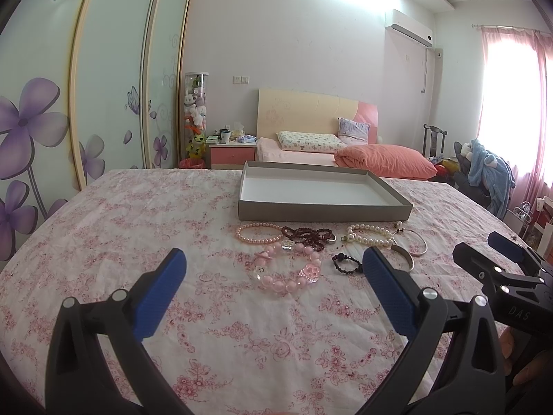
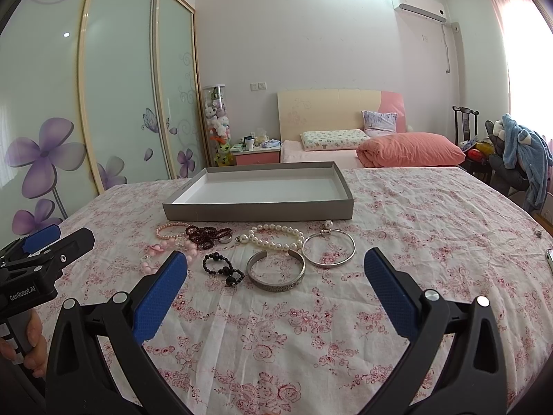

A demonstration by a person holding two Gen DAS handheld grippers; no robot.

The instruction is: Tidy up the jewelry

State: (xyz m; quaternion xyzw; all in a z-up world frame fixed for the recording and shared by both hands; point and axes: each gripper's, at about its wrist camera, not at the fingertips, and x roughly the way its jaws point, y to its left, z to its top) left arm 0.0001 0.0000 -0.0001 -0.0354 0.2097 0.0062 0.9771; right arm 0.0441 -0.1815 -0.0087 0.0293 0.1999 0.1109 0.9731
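**Jewelry waiting in a tangle as both grippers are hovering empty**

Jewelry is lying in a loose cluster on the floral tablecloth (image 2: 311, 328), at the centre of both views, just in front of the grey tray (image 2: 257, 209), which is sitting empty behind it. The left gripper (image 1: 274, 273) is hanging over the chunky pink bead bracelet (image 1: 287, 271), its blue-padded tongs spread wide and holding nothing. The right gripper (image 2: 276, 273) is hovering, tongs likewise wide apart, above the wide silver cuff (image 2: 276, 271) and the black bead bracelet (image 2: 223, 269).

The risks are sitting in how closely the pieces are lying. The white pearl bracelet (image 2: 276, 238) is touching the cuff and lying just beside the thin silver bangle (image 2: 328, 250), so a pinch on one is likely to be dragging a neighbour along. The dark red bead strand (image 2: 207, 233), bunched against the small pink pearl bracelet (image 2: 169, 230) in the middle left of the right wrist view, could be coming up snagged. Smooth metal may be slipping from the pads, and a low grab may be catching the wrinkled cloth. With the two grippers working side by side, they may also be colliding.
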